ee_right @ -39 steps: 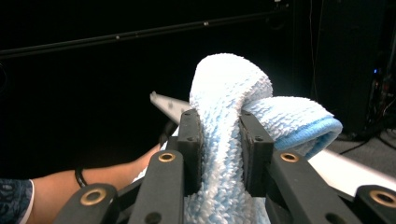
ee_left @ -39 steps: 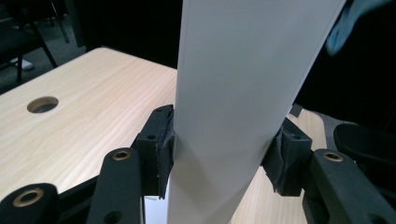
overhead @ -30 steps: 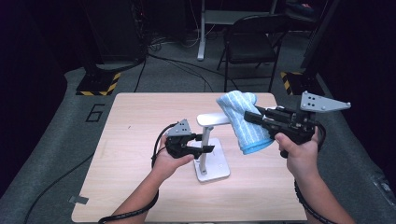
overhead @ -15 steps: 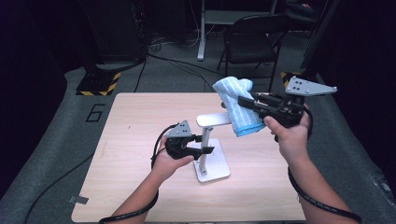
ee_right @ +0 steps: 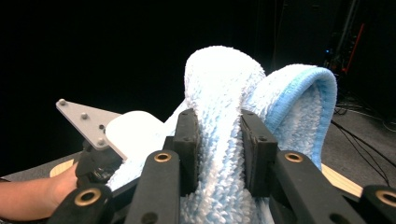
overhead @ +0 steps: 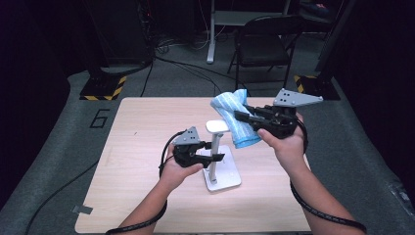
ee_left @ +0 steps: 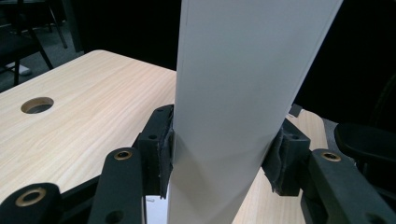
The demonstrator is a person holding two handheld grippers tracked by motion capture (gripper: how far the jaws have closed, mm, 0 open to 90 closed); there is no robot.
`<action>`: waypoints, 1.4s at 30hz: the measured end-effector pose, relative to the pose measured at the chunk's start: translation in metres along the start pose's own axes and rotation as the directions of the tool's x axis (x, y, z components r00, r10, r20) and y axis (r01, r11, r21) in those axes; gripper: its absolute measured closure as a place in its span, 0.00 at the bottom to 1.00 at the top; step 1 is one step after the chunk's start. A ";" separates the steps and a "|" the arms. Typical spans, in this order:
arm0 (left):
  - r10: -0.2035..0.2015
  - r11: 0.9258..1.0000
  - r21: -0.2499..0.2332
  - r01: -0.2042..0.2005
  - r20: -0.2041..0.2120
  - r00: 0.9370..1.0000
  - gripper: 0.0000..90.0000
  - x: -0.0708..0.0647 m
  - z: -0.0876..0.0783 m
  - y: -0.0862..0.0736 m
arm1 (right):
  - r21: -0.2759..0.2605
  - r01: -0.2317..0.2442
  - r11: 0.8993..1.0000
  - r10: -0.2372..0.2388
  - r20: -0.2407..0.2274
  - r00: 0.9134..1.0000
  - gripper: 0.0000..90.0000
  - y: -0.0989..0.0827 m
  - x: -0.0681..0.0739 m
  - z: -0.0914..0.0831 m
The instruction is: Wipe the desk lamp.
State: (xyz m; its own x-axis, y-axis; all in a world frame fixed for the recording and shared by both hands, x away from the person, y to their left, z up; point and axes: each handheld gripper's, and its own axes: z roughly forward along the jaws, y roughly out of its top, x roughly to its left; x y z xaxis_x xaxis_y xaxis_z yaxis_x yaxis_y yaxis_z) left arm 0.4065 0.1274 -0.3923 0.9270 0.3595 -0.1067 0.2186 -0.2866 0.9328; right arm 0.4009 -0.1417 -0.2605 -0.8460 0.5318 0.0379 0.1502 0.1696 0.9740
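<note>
Blue towel (overhead: pixel 234 117), bunched, is hanging above the table (overhead: pixel 142 127) at about one o'clock from the white stand (overhead: pixel 218 161), pinched between the closed jaws of the right gripper (overhead: pixel 240 116), while the left gripper (overhead: pixel 215 151) is clamping the stand's upright post.

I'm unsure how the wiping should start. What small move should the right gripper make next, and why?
Probably ease the right gripper down and left until the blue towel meets the white stand's top plate. The towel is clamped and hangs just beside that plate, while the left gripper is clamped on the post.
</note>
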 end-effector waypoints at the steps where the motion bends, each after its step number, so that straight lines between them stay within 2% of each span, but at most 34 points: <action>1: -0.001 1.000 0.001 0.001 0.000 1.000 0.56 0.000 0.000 0.000 | 0.003 -0.008 1.000 0.008 -0.006 1.000 0.79 0.002 0.003 0.004; 9: -0.007 1.000 0.001 0.007 -0.006 1.000 0.56 0.000 0.002 0.001 | 0.013 0.010 1.000 -0.009 -0.040 0.999 0.79 0.010 0.020 0.020; 11: 0.003 1.000 0.004 -0.003 -0.017 1.000 0.56 0.000 0.002 0.001 | 0.011 0.019 1.000 -0.018 -0.056 0.998 0.79 0.013 0.029 0.027; 12: 0.003 1.000 0.004 -0.003 -0.017 1.000 0.56 0.000 0.002 0.001 | 0.011 0.019 1.000 -0.018 -0.056 0.998 0.79 0.013 0.029 0.027; 15: -0.010 1.000 -0.005 0.010 -0.026 1.000 0.56 -0.002 0.002 0.001 | 0.019 0.055 0.998 -0.054 -0.063 0.997 0.79 0.017 0.041 0.036; 16: -0.010 1.000 -0.005 0.010 -0.026 1.000 0.56 -0.002 0.002 0.001 | 0.019 0.055 0.998 -0.054 -0.063 0.997 0.79 0.017 0.041 0.036; 17: -0.008 1.000 -0.007 0.008 -0.025 1.000 0.56 -0.001 0.002 0.001 | 0.021 0.087 0.996 -0.085 -0.051 0.995 0.78 0.018 0.046 0.039; 19: -0.009 1.000 -0.011 0.008 -0.030 1.000 0.56 -0.002 0.001 0.000 | 0.031 0.101 0.994 -0.100 -0.043 0.994 0.79 0.019 0.047 0.039; 24: 0.007 1.000 0.003 -0.007 -0.025 1.000 0.56 -0.002 0.001 0.000 | 0.025 0.095 0.995 -0.094 -0.021 0.995 0.79 0.013 0.037 0.032; 25: -0.008 1.000 0.006 0.008 -0.018 1.000 0.56 -0.003 0.001 0.000 | 0.028 0.090 0.996 -0.090 -0.011 0.996 0.79 0.012 0.033 0.029; 29: 0.009 1.000 0.016 -0.009 -0.015 1.000 0.56 -0.001 0.000 0.000 | 0.041 0.055 0.998 -0.057 0.050 0.997 0.79 0.003 0.014 0.014; 31: 0.004 1.000 0.014 -0.004 -0.011 1.000 0.56 -0.001 0.000 0.000 | 0.040 0.039 0.998 -0.042 0.077 0.996 0.79 -0.002 0.005 0.004; 36: 0.006 1.000 0.016 -0.005 -0.013 1.000 0.56 -0.001 -0.001 0.000 | 0.037 0.014 0.999 -0.019 0.136 0.991 0.79 -0.014 -0.013 -0.020; 42: 0.008 1.000 0.007 -0.008 -0.009 1.000 0.56 0.000 -0.001 -0.001 | 0.042 -0.006 0.999 -0.003 0.199 0.980 0.79 -0.024 -0.030 -0.039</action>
State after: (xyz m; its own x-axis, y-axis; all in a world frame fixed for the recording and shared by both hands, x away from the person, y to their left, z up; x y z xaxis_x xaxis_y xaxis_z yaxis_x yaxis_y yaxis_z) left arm 0.4055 0.1289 -0.3930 0.9261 0.3649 -0.0963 0.2132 -0.2954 0.9313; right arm 0.4032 -0.1940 -0.2763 -0.7278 0.6857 -0.0101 0.1765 0.2015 0.9635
